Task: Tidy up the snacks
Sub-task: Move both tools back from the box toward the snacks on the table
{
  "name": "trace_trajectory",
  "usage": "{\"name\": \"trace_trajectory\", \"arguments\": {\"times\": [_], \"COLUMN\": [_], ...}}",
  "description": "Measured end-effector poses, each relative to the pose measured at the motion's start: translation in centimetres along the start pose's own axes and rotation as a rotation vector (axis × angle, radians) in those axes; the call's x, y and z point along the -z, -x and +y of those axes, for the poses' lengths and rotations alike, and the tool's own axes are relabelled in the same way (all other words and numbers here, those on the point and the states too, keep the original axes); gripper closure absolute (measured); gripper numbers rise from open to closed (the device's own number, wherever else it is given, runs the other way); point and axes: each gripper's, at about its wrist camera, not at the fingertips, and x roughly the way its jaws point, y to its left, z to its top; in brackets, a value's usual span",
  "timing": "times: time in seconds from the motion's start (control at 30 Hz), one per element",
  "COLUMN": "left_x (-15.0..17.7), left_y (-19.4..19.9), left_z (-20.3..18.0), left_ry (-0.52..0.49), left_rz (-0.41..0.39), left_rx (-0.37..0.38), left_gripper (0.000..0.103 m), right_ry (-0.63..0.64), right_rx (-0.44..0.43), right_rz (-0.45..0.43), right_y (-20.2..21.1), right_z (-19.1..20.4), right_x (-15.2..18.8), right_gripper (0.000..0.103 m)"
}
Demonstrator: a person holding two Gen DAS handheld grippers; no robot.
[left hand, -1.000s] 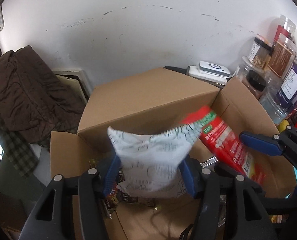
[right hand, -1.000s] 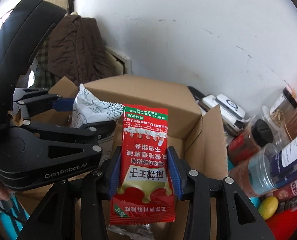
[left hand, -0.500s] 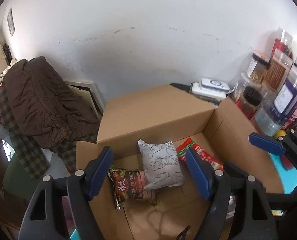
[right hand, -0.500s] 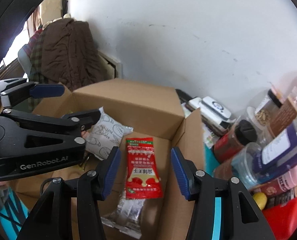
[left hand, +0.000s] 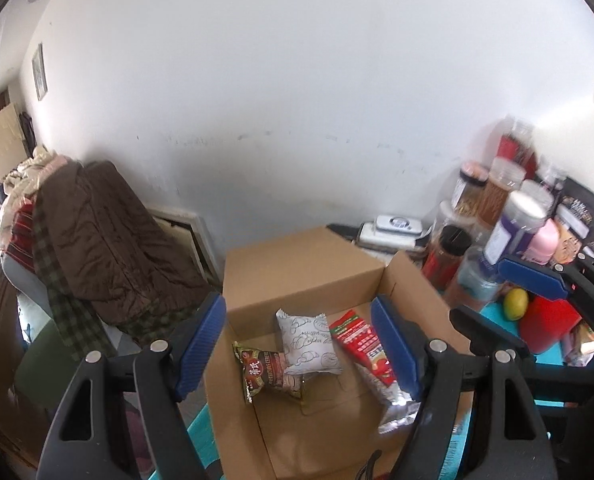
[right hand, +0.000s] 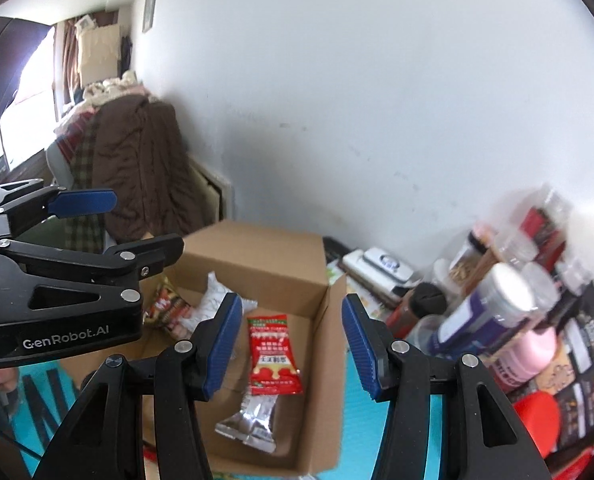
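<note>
1. Left gripper point(left hand: 299, 346), lower centre, had its fingers spread, holding nothing.
2. Right gripper point(right hand: 291, 344) likewise gaped empty.
3. White packet point(left hand: 309, 343) and red packet point(right hand: 272, 356) lay inside the cardboard box point(left hand: 297, 268), mid-frame.

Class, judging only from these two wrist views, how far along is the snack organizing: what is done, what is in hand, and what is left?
Done: four packets lie in the cardboard box: a white pastry packet, a red sauce packet, a brown snack packet and a silver packet.
In hand: nothing; the left tongs and right tongs are open and empty.
Left: perhaps the dark packets beside the jars.
</note>
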Motion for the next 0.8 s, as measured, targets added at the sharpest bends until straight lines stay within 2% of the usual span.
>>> {"name": "trace_trajectory", "arguments": {"times": [0.47, 0.5, 0.57, 0.63, 0.73, 0.8], "left_x": [1.2, 1.4, 2.0, 2.5, 3.4, 4.1], "left_y": [10.2, 10.8, 12.0, 12.8, 14.0, 14.7], "left_z": [-1.5, -1.6, -1.8, -2.1, -2.4, -2.7], "left_ry": [-0.026, -0.027, -0.03, -0.035, -0.046, -0.051], "left_rz": [-0.129, -0.135, -0.149, -0.158, -0.168, -0.171], "left_rx": [0.049, 0.052, 0.061, 0.067, 0.076, 0.09], "left_gripper": [0.028, 0.028, 0.028, 0.028, 0.028, 0.028], "right_ry": [0.002, 0.0, -0.005, -0.008, -0.017, -0.022], "right_rx": [0.045, 0.049, 0.057, 0.068, 0.077, 0.08], "right_rz": [-0.127, -0.131, -0.143, -0.153, -0.162, -0.167], "right_y": [9.9, 10.4, 11.7, 13.0, 14.4, 15.2], "right_z": [0.9, 0.9, 1.0, 1.1, 1.2, 1.4], "right_x": [1.2, 1.3, 1.9, 2.5, 3.4, 4.1], "right_gripper": [0.051, 0.05, 0.041, 0.041, 0.032, 0.03]}}
